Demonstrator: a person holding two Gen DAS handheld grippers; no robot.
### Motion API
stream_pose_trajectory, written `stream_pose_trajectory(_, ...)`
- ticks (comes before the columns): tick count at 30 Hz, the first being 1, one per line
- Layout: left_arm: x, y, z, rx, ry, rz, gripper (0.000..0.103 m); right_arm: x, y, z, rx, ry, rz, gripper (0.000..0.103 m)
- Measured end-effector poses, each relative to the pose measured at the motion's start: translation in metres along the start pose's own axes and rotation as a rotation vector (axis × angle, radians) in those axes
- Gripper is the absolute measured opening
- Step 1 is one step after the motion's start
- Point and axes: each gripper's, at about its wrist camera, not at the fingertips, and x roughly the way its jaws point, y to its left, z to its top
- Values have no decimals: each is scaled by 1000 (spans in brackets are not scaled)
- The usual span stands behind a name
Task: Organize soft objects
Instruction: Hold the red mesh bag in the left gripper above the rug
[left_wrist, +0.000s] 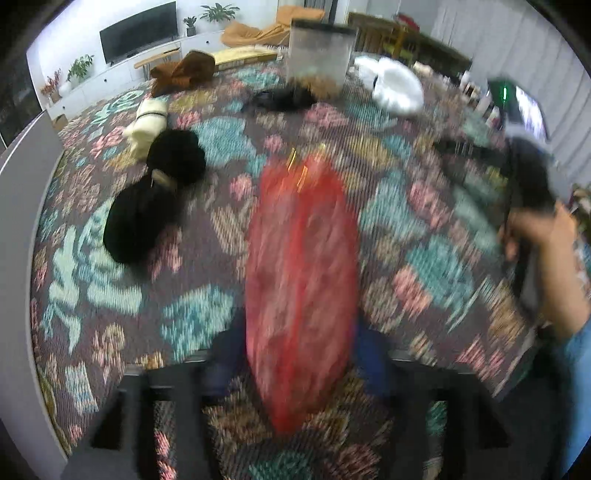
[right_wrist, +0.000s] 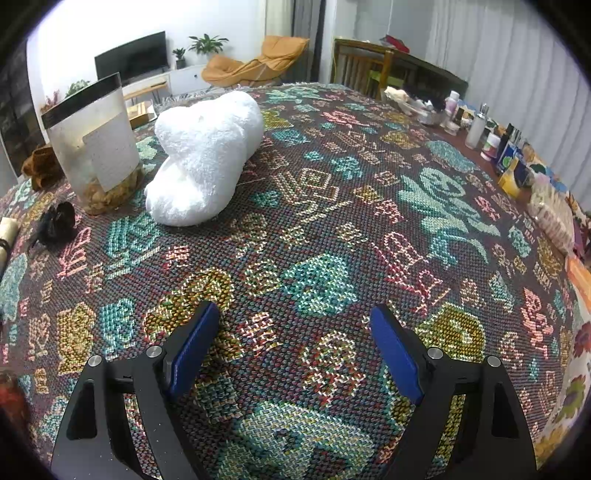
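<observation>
The task looks barely begun: the left claw pinches a blurred red soft bundle at lower centre, the right claw gapes empty, and the fluffy white towel roll and black plush pieces lie scattered on the patterned woven bench cover.

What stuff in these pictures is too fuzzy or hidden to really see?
- Red soft thing, left wrist view: motion blur smears it, so what it is and whether the left gripper pinches it stay unclear.
- Clear container, right wrist view: frosted walls and a label hide most of its brownish contents.
- Bottles and boxes, right wrist view: too small to read, at the table's far edge.
</observation>
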Motion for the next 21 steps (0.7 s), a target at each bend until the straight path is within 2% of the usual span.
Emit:
stream_pose_trajectory(1, -1, -2, -3, 11, -13, 3, 86, 0, 0, 0, -1, 0, -1, 86)
stream_pose_trajectory(2, -4, -4, -4, 23, -29, -1, 89, 0, 0, 0, -2, -1, -2, 86)
stream_pose_trajectory(6, -11, -12, 7, 59, -62, -41, 90, -1, 0, 0, -4, -2, -7, 86)
stream_pose_trajectory(11, 11, -12, 26, 71, -29, 4, 98, -1, 0, 1, -5, -2, -9, 86)
stream_pose_trajectory(14, 26, 1, 33, 17, 17, 23, 98, -1, 0, 1, -5, -2, -9, 86)
stream_pose_trajectory(18, 12, 23, 41, -40, -39, 29, 98, -1, 1, 1, -6, -3, -11, 86)
stream_pose_trajectory(21, 14, 30, 43, -62, -29, -21, 98, -2, 2, 1, -8, -4, -17, 86)
